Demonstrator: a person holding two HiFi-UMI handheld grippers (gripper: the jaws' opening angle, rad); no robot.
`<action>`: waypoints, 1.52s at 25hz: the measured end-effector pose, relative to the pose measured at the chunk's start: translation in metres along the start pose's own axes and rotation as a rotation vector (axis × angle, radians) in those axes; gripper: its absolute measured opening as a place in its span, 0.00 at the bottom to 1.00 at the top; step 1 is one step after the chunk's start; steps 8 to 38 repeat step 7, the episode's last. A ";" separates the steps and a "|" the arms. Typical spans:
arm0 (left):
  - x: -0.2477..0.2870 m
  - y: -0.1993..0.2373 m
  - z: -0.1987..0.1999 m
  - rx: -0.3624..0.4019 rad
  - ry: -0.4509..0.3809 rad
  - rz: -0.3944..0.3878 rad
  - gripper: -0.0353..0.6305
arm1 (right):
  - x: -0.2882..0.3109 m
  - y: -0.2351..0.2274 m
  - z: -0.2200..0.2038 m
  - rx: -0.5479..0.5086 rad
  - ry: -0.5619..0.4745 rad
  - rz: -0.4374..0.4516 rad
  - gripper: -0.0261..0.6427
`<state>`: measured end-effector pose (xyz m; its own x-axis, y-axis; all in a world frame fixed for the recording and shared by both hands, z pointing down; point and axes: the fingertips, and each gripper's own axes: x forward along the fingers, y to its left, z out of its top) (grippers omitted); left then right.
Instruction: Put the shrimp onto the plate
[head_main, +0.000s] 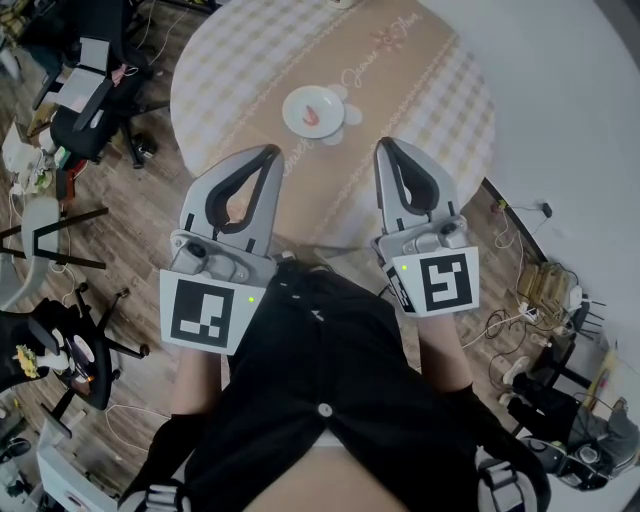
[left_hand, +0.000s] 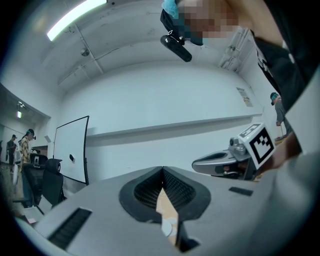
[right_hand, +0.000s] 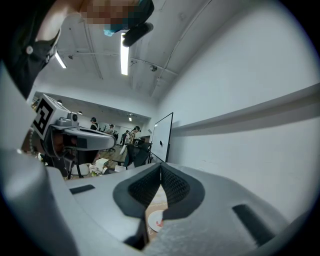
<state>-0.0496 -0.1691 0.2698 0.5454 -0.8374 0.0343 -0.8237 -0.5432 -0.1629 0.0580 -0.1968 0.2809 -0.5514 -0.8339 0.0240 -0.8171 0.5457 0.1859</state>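
Pink shrimp (head_main: 313, 113) lies on small white round plate (head_main: 291, 103) on checked-cloth round table (head_main: 425, 85). Left gripper (head_main: 271, 151) and right gripper (head_main: 385, 144) both pressed together, empty, apart from plate.

One shrimp (head_main: 313, 115), one plate (head_main: 293, 107), one table (head_main: 430, 85), two hand-held grippers (head_main: 269, 152) (head_main: 385, 146).

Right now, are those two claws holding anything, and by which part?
Nothing is held. The left gripper and the right gripper are both shut and empty; the shrimp lies on the plate, away from both.
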 end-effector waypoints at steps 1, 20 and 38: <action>0.000 0.000 -0.001 -0.001 0.001 0.001 0.06 | 0.001 0.000 -0.001 0.001 0.001 0.001 0.04; 0.000 0.002 -0.003 -0.004 0.005 0.001 0.06 | 0.003 0.002 -0.003 0.008 0.010 0.003 0.04; 0.000 0.002 -0.003 -0.004 0.005 0.001 0.06 | 0.003 0.002 -0.003 0.008 0.010 0.003 0.04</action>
